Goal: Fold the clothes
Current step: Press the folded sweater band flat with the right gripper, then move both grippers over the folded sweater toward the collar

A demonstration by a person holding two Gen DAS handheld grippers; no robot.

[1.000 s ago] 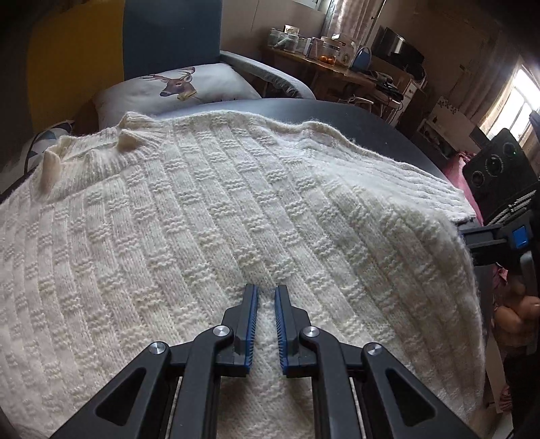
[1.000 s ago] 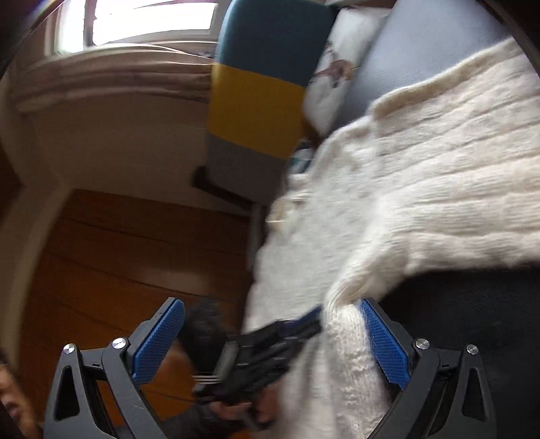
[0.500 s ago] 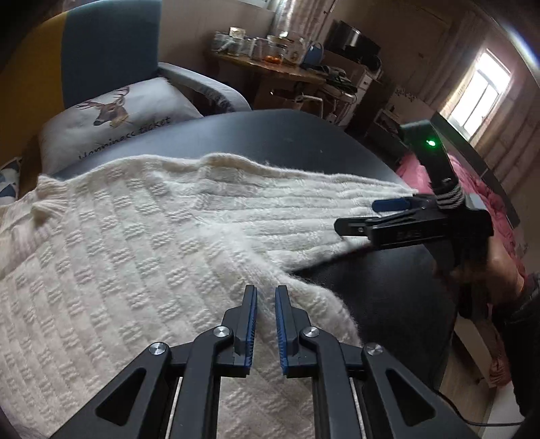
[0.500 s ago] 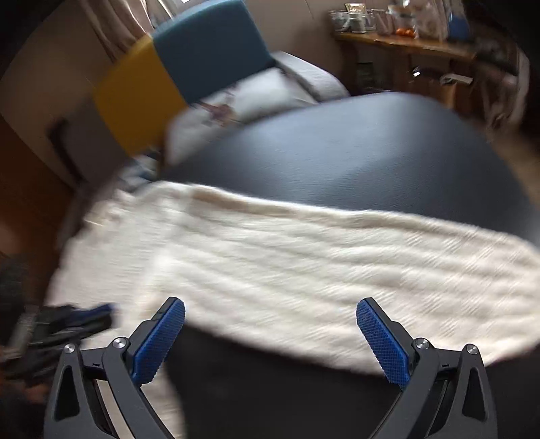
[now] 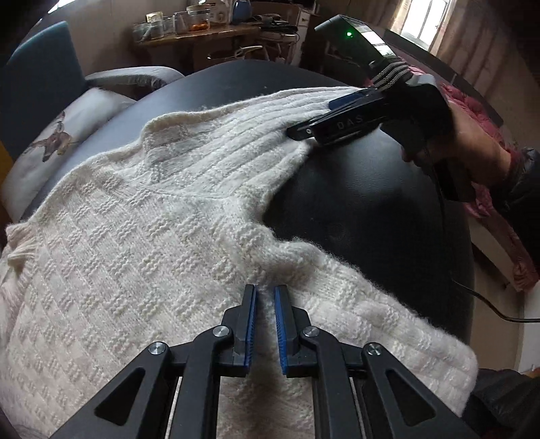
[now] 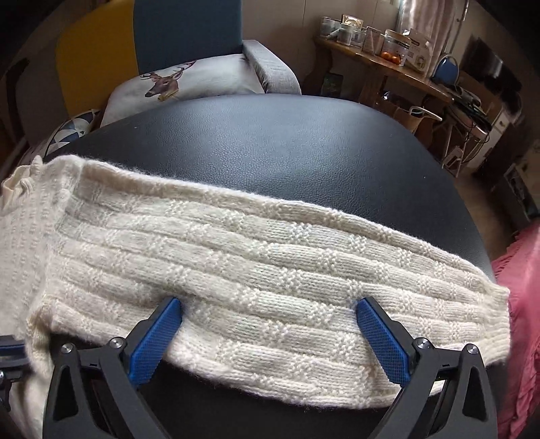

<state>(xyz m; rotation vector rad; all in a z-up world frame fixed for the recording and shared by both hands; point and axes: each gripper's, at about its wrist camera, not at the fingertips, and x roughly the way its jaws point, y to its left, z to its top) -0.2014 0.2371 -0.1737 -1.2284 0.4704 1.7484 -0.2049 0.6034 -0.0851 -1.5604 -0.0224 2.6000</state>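
While one cream knitted sweater (image 5: pixel 141 236) lies spread on the dark leather-look surface (image 6: pixel 270 141), two grippers work above it. Its body covers the left part of the surface; one sleeve (image 6: pixel 270 270) stretches flat across toward the right edge, where its cuff reaches a pink fabric (image 6: pixel 519 304).

Left gripper (image 5: pixel 264 293): two black arms with two blue pads; the fingers (image 5: pixel 251 324) stand nearly together, with only a narrow slit between them, directly above the knit near the armpit. White wool shows in the slit; whether any is pinched cannot be told.

Right gripper (image 6: pixel 268 307): two fingers (image 6: pixel 155 341) spread wide apart, hovering over the near edge of the sleeve, nothing clamped between them. In the left wrist view the same gripper (image 5: pixel 337 114) appears over the sleeve, gripped by one hand (image 5: pixel 465 148), with one green light lit on its top.

Background: one armchair (image 6: pixel 189 30) with a blue and yellow back, holding one cushion (image 6: pixel 182 81) printed with one deer head; one wooden side table (image 6: pixel 381 64) crowded with jars.
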